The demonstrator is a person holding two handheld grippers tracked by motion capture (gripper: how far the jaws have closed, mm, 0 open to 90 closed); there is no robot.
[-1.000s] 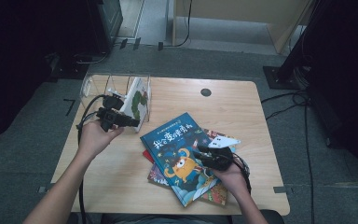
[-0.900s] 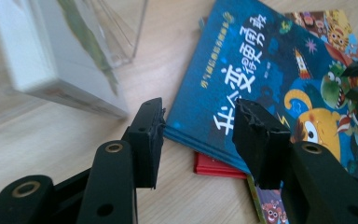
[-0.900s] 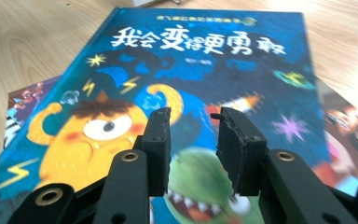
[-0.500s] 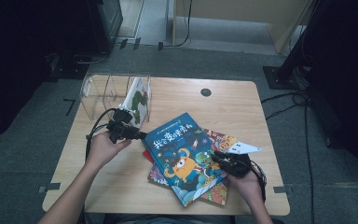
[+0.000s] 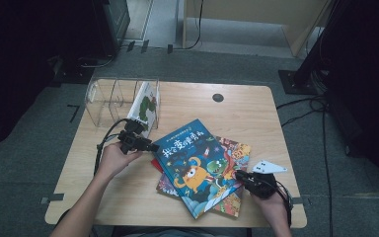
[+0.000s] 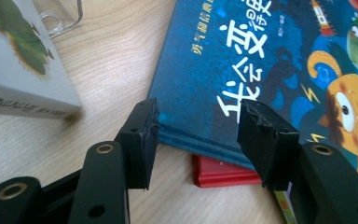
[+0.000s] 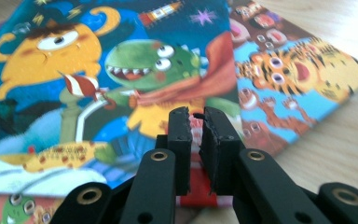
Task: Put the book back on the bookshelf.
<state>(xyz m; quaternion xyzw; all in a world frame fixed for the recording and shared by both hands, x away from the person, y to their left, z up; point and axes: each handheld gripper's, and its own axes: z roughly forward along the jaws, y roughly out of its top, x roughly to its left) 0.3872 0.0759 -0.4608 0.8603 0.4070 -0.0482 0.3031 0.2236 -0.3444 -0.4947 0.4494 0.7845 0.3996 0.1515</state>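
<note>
Blue is the cover of the top book (image 5: 192,163), which lies aslant on a small pile of picture books in the middle of the pale wooden worktop (image 5: 246,108), toward its near edge; in the left gripper view (image 6: 261,60) we read large white characters on it and see an orange monster's face. Under it we see a red book (image 6: 219,170) whose corner peeps out at the left, and a book with tigers (image 7: 298,70) that shows to the right of the blue cover. Our left gripper (image 5: 153,147) sits level just off the blue book's left corner; its fingers (image 6: 140,135) have just been opening and stand apart, one on each side of that corner, with nothing pressed between them. Our right gripper (image 5: 238,174) is at the right side of the pile, near the worktop's near right corner; its fingers (image 7: 179,135) have just been closing and are now nearly together at the blue book's edge, with a thin pink and white strip showing in the narrow gap, though we cannot tell whether they pinch the cover. At the far left corner of the worktop stands a clear plastic rack (image 5: 108,96) holding an upright white book with a green leaf on it (image 5: 148,106), just beyond our left hand (image 5: 111,160).
</note>
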